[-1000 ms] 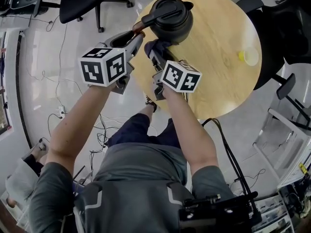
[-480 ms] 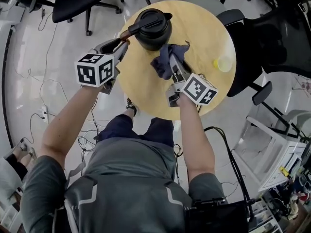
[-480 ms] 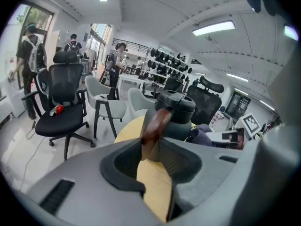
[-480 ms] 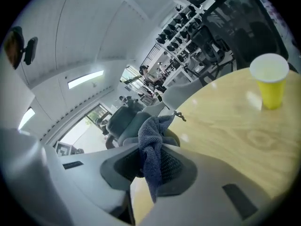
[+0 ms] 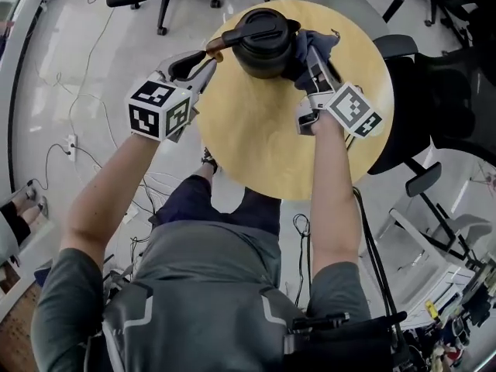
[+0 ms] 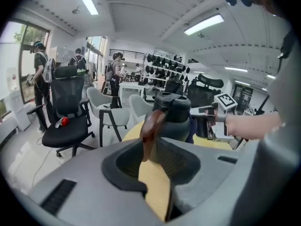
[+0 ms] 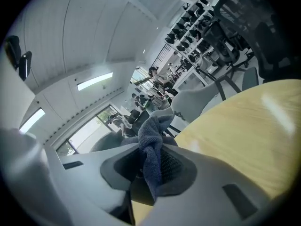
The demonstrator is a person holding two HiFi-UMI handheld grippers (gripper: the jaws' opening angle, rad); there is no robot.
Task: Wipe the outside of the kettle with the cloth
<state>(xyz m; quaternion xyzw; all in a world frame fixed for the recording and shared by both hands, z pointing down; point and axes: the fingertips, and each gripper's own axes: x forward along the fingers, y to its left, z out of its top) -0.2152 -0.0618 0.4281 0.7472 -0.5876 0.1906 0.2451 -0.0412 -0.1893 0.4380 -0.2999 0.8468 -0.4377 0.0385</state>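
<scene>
We count one kettle (image 5: 263, 41), black with its lid on, standing upright near the far edge of the one round wooden table (image 5: 256, 138). Its single brown handle (image 5: 218, 46) sticks out sideways toward the left gripper (image 5: 208, 57). In the left gripper view the handle stands between that claw's two jaws, close along one pad with a gap to the other. These jaws have just been closing but are still wide apart and do not clamp the handle.

There is one cloth (image 5: 324, 43), dark blue, and it lies against the opposite side of the kettle. The right gripper (image 5: 308, 59) has it: in the right gripper view the two jaws are pinched together on a bunched fold of the cloth, with loose ends spilling out past the tips.

That makes two grippers, one in each hand, and each carries one marker cube, the left cube (image 5: 159, 108) and the right cube (image 5: 354, 111).

Farther out, the left gripper view shows one black office chair (image 6: 68, 102) with one small red object (image 6: 64, 121) on its seat, and two pale chairs (image 6: 112, 113) beside it. Behind these we count three people: one by the window (image 6: 40, 76), a second (image 6: 77, 60) behind the black chair, and a third (image 6: 115, 74) at a white desk.
</scene>
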